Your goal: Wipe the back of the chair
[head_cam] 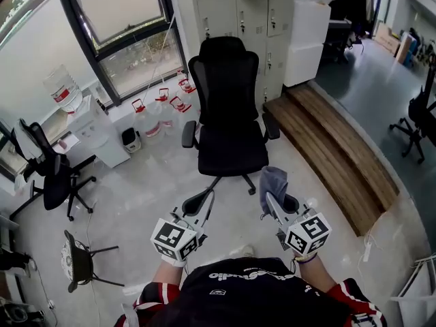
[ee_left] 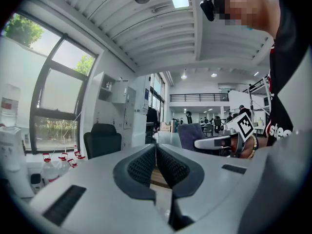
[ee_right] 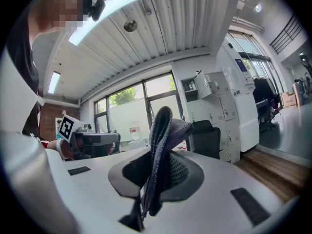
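A black office chair (head_cam: pixel 228 107) stands ahead of me in the head view, its seat towards me and its high back (head_cam: pixel 225 80) facing me from behind the seat. My right gripper (head_cam: pixel 271 197) is shut on a grey-blue cloth (head_cam: pixel 273 179), which sticks up from its jaws short of the chair's seat. In the right gripper view the cloth (ee_right: pixel 163 150) stands folded between the pads, with the chair (ee_right: pixel 204 138) beyond it. My left gripper (head_cam: pixel 207 200) is shut with nothing in it, level with the right one. The chair (ee_left: pixel 102 139) shows at the left in the left gripper view.
A wooden step (head_cam: pixel 334 148) runs along the right. White lockers (head_cam: pixel 252 26) stand behind the chair. Water bottles with red handles (head_cam: pixel 160 111) line the window wall. Another black chair (head_cam: pixel 51 169) and a small stool (head_cam: pixel 78 257) are at the left; a third chair (head_cam: pixel 415 114) is far right.
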